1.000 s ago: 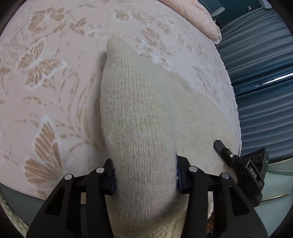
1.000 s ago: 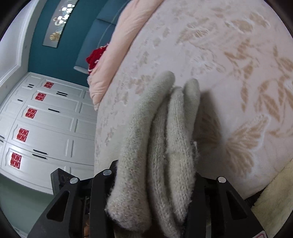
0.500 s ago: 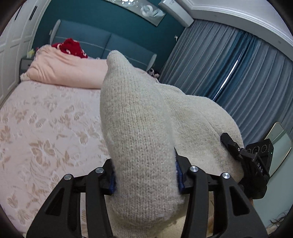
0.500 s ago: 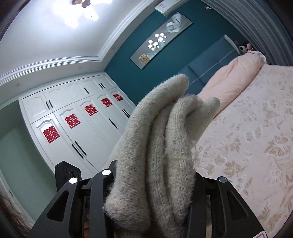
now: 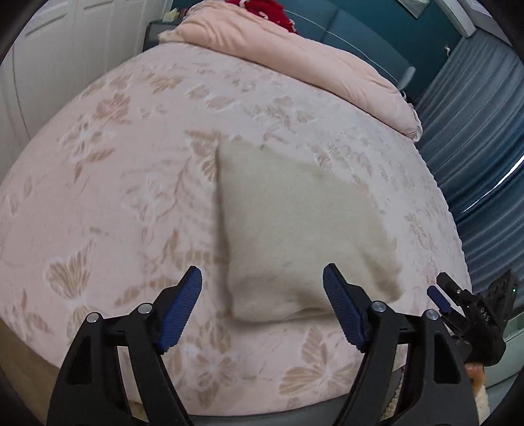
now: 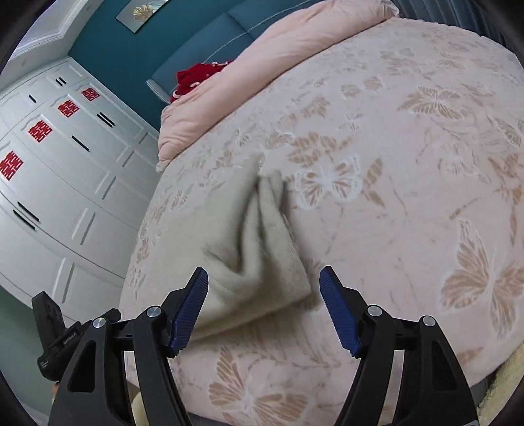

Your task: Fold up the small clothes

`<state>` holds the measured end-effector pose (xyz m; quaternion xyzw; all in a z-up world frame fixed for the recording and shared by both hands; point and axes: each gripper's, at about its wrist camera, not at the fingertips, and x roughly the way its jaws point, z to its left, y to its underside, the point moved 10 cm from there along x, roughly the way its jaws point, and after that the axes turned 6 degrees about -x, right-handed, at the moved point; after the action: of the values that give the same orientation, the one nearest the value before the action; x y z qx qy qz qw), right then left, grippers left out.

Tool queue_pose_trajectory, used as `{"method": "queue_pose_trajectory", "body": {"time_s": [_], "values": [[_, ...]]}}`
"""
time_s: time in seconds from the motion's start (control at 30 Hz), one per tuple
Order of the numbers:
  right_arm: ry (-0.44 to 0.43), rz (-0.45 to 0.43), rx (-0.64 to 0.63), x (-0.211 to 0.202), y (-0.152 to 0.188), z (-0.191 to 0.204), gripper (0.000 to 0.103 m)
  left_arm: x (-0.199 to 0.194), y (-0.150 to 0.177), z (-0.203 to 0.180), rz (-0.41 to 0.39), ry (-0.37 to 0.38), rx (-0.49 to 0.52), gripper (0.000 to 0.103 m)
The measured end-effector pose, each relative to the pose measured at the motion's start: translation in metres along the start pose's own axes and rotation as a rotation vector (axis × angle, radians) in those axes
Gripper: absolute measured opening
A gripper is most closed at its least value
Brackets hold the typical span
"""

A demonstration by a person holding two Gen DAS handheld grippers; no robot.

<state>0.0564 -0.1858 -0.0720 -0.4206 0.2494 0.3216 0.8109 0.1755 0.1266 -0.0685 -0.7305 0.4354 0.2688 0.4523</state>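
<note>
A folded cream knit garment [image 5: 294,229] lies flat on the pink butterfly-patterned bed [image 5: 114,164]. My left gripper [image 5: 262,281] is open and empty, its blue pads just in front of the garment's near edge. In the right wrist view the same garment [image 6: 249,249] lies with its layered fold edges toward the camera. My right gripper [image 6: 263,281] is open and empty just short of its near corner. The right gripper also shows at the right edge of the left wrist view [image 5: 471,308].
A pink duvet [image 5: 294,49] and a red item [image 5: 265,13] lie at the head of the bed. White wardrobes [image 6: 49,164] stand left of the bed, blue curtains [image 5: 484,131] to the right. The bed's near edge [image 5: 262,413] is just below both grippers.
Both grippers held the garment lifted in the air half a second ago. Now both have opened and let go, and the garment lies on the bed in front of them.
</note>
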Motion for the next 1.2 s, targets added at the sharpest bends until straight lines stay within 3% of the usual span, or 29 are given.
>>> {"method": "queue_pose_trajectory", "body": {"time_s": [0.1,0.13,0.17,0.3,0.33,0.37,0.4,0.47,0.53,0.6,0.63,0.73,0.87,0.97,1.03,1.13,1.2], "values": [[0.025,0.031,-0.011,0.018,-0.002,-0.003,0.075,0.005,0.016,0.008,0.011,0.059,-0.073,0.081],[0.025,0.033,-0.004,0.024,-0.007,-0.003,0.084,0.009,0.020,0.007,0.017,0.065,-0.087,0.086],[0.025,0.038,0.001,0.031,-0.012,-0.001,0.086,0.017,0.022,0.007,0.024,0.062,-0.094,0.086],[0.002,0.121,-0.001,0.075,-0.015,0.010,0.086,0.048,0.034,0.002,0.075,0.037,-0.109,0.086],[-0.009,0.153,-0.017,0.086,-0.012,0.015,0.076,0.055,0.038,0.000,0.086,0.026,-0.100,0.086],[-0.016,0.193,-0.044,0.096,-0.007,0.020,0.037,0.061,0.040,-0.001,0.093,0.005,-0.083,0.085],[0.005,0.235,-0.085,0.102,-0.003,0.025,0.021,0.067,0.042,-0.001,0.100,-0.030,-0.057,0.084],[-0.007,0.186,-0.131,0.093,-0.013,0.040,0.020,0.074,0.045,-0.002,0.116,-0.085,-0.003,0.078],[-0.062,0.089,-0.165,0.065,-0.033,0.061,0.019,0.074,0.044,-0.005,0.112,-0.107,0.037,0.078],[-0.060,0.041,-0.208,0.052,-0.043,0.066,0.019,0.073,0.041,-0.007,0.101,-0.120,0.072,0.080],[-0.023,0.063,-0.232,0.060,-0.040,0.059,0.019,0.073,0.040,-0.008,0.100,-0.121,0.082,0.080],[0.110,0.276,-0.265,0.113,0.000,0.009,0.024,0.084,0.043,-0.005,0.121,-0.149,0.086,0.081],[0.030,0.153,-0.141,0.082,-0.021,0.017,0.029,0.087,0.046,-0.004,0.122,-0.175,0.077,0.083],[0.016,0.028,-0.188,0.052,-0.040,0.039,0.029,0.076,0.045,-0.008,0.086,-0.206,0.128,0.082],[0.045,0.055,-0.266,0.057,-0.035,0.045,0.028,0.073,0.045,-0.010,0.075,-0.232,0.154,0.082],[0.164,0.222,-0.340,0.096,-0.002,0.022,0.025,0.075,0.047,-0.012,0.077,-0.253,0.159,0.082],[0.176,0.207,-0.344,0.092,-0.002,0.021,0.024,0.076,0.048,-0.012,0.086,-0.259,0.142,0.082]]}}
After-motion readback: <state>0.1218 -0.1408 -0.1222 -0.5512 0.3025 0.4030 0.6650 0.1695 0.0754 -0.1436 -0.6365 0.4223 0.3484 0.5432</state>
